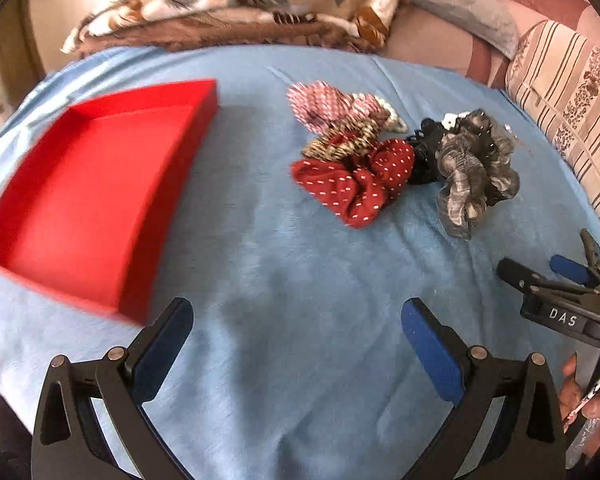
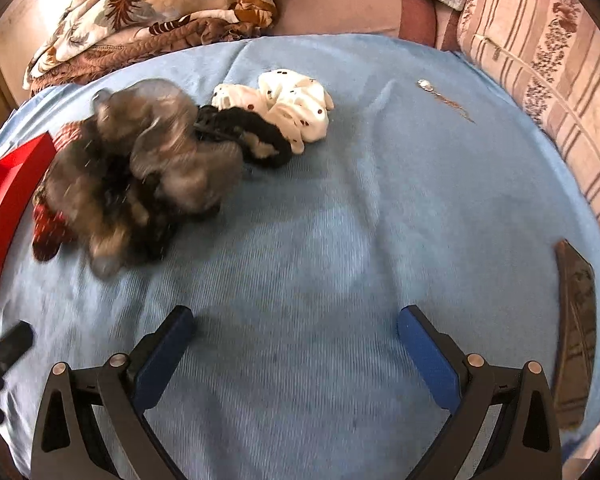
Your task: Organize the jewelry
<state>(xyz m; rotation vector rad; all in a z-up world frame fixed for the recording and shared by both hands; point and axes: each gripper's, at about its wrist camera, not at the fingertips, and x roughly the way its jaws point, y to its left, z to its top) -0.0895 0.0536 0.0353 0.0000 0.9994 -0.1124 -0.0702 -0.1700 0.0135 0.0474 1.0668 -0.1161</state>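
1. Pile of scrunchies on the blue blanket (image 1: 284, 264), right of the red tray (image 1: 92, 200), well apart from it. Tray empty, nothing sorted yet.
2. In the pile: red dotted scrunchie (image 1: 356, 180) nearest the tray, leopard one (image 1: 340, 140) and pink checked one (image 1: 324, 104) behind it, black clip (image 1: 424, 156) and grey scrunchie (image 1: 472, 172) on the far side from the tray. White spotted scrunchie (image 2: 292, 108) behind the grey, touching the black piece.
3. Thin chain with a small pendant (image 2: 440, 94) alone, far from the tray beyond the pile, near the striped cushion (image 2: 548, 72).
4. Handling, judged: scrunchies light, soft, squashy, no slip risk. Pinch one outer fabric fold, red first since free at the pile edge. Overlaps likely to drag neighbours along.
5. Chain: flimsy, lies flat in blanket nap, hard to nip. Take at the pendant end.
6. Clip: stiff, possibly snagged in the grey fabric.
7. Left tongs (image 1: 296, 320): spread wide, holding nothing, above bare blanket between tray and pile.
8. Right tongs (image 2: 294, 324): spread wide, holding nothing, over bare blanket on the pile's far side from the tray.
9. Some motion blur in both views.
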